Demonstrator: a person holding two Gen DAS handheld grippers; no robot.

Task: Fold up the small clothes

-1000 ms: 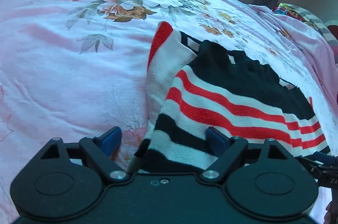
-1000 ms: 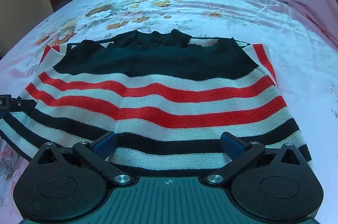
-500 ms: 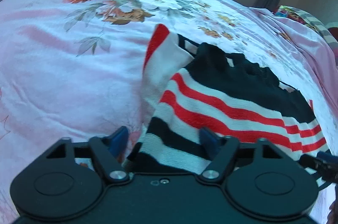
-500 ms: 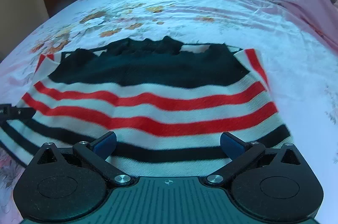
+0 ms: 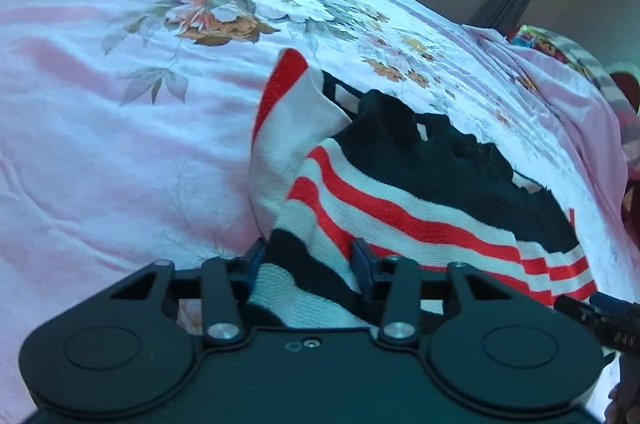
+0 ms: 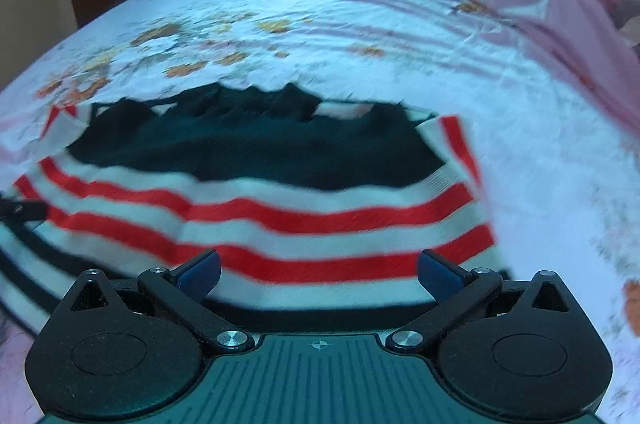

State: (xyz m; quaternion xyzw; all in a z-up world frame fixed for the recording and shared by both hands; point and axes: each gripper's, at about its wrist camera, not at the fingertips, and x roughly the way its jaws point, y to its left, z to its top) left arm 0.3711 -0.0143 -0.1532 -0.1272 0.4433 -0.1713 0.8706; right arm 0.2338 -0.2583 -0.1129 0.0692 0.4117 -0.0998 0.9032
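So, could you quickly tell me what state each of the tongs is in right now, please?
Left tongs: closing on the striped sweater hem; grip not certain.
Right tongs: open, holding nothing, above the sweater.

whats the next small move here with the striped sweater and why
Probably close the right gripper on the hem of the striped sweater. Its jaws stand wide open over that edge, while the left gripper already pinches its corner, so both ends could then lift together.

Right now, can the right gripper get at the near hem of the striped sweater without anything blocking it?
Probably yes. The right gripper is open, its fingers spread over the near hem of the striped sweater, with nothing between them and the knit. The left gripper has closed in on the sweater's left corner, well off to the side.
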